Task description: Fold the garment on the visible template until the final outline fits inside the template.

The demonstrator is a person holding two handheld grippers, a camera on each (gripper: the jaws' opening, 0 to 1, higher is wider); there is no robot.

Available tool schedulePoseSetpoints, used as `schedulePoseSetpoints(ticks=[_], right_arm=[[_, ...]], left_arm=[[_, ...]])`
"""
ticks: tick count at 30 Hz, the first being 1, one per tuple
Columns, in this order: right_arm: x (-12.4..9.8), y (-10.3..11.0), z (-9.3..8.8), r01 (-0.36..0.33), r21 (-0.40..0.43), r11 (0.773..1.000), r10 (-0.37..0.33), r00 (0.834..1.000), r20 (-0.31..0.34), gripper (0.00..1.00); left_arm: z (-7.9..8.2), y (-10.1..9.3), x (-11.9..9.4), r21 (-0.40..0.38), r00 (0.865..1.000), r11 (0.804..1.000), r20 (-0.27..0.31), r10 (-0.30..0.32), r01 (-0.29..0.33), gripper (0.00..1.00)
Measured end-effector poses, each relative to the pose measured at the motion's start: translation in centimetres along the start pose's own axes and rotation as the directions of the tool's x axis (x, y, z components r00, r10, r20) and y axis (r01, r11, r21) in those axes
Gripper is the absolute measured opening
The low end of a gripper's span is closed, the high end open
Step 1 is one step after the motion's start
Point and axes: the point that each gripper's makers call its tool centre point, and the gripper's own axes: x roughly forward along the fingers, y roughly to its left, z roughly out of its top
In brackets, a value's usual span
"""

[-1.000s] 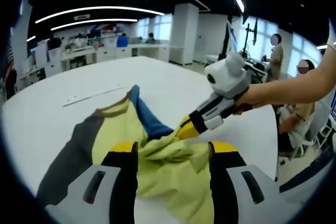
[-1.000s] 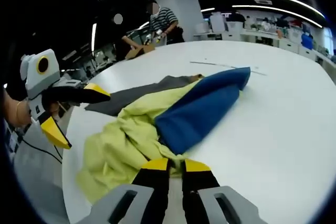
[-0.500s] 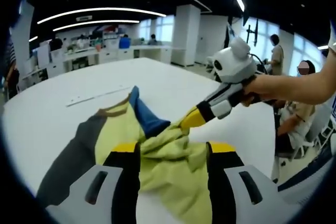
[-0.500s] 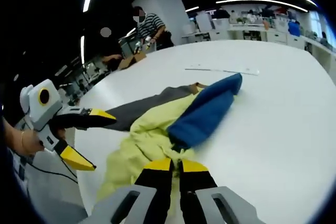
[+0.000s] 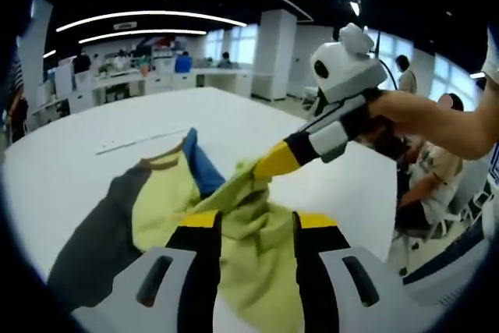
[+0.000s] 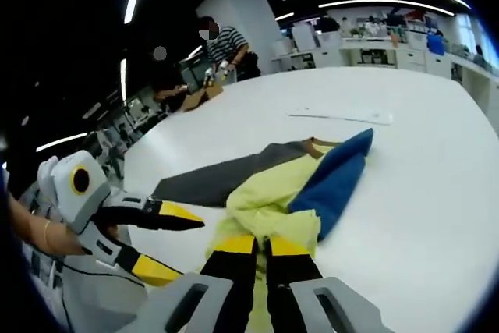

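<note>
A garment with a yellow-green body [image 5: 164, 193] [image 6: 265, 200], a dark grey sleeve [image 5: 93, 232] [image 6: 210, 181] and a blue sleeve [image 5: 199, 169] [image 6: 335, 177] lies crumpled on the white table. My right gripper [image 6: 253, 245] is shut on a bunch of the yellow-green fabric and holds it lifted off the table. In the left gripper view it reaches in from the right [image 5: 269, 163]. My left gripper [image 5: 257, 220] is open, its jaws on either side of the raised fabric. In the right gripper view it [image 6: 168, 243] stands just left of the cloth.
The white table [image 5: 78, 154] [image 6: 437, 193] is wide, and its edge runs close behind the left gripper. A thin pale strip [image 5: 132, 142] [image 6: 339, 117] lies beyond the garment. A person sits off the table's side [image 5: 429, 185]. Others stand at the far end [image 6: 222, 44].
The right gripper has raised the pinched yellow-green fabric higher and drawn it back. The left gripper's jaws have narrowed and moved closer to the lifted cloth.
</note>
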Motion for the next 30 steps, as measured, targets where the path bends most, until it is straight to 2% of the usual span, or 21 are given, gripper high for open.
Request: schedulePoseSetpoints(ticks=[4,11,14,18,22,23,26,30], right_arm=[[0.1,1.6,-1.1,-0.012,-0.016,1.000,0.012,0.999,-0.036,0.00],[0.7,2.9,-3.4,-0.020,-0.038,0.999,0.016,0.996,-0.089,0.00],[1.2,3.5,-4.9,-0.028,-0.050,0.998,0.022,0.992,-0.123,0.00],[2.0,4.0,-6.5,-0.040,-0.052,0.998,0.032,0.988,-0.148,0.00],[2.9,3.7,-8.0,-0.046,-0.113,0.993,0.024,0.983,-0.183,0.00],[3.1,3.6,-8.5,-0.050,-0.105,0.993,0.029,0.981,-0.191,0.00],[3.5,3.6,-8.9,-0.062,-0.114,0.992,0.038,0.980,-0.198,0.00],[3.9,3.4,-9.6,-0.081,-0.166,0.983,0.043,0.975,-0.219,0.00]], left_arm=[[-0.1,0.1,-0.5,-0.011,1.000,1.000,0.003,-0.003,0.003,0.33],[-0.6,0.8,-2.0,-0.037,1.000,0.999,0.001,0.020,-0.020,0.33],[-0.7,1.2,-2.7,-0.041,0.999,0.999,0.001,0.035,-0.035,0.33],[-1.1,1.7,-3.3,-0.044,0.999,0.998,-0.003,0.049,-0.049,0.33],[-1.4,1.9,-3.7,-0.047,0.998,0.997,-0.006,0.057,-0.057,0.34],[-1.5,1.9,-3.8,-0.048,0.998,0.997,-0.005,0.059,-0.059,0.35],[-1.5,1.9,-4.0,-0.046,0.998,0.997,-0.004,0.062,-0.062,0.35],[-1.6,2.1,-4.2,-0.050,0.998,0.996,-0.006,0.070,-0.071,0.36]])
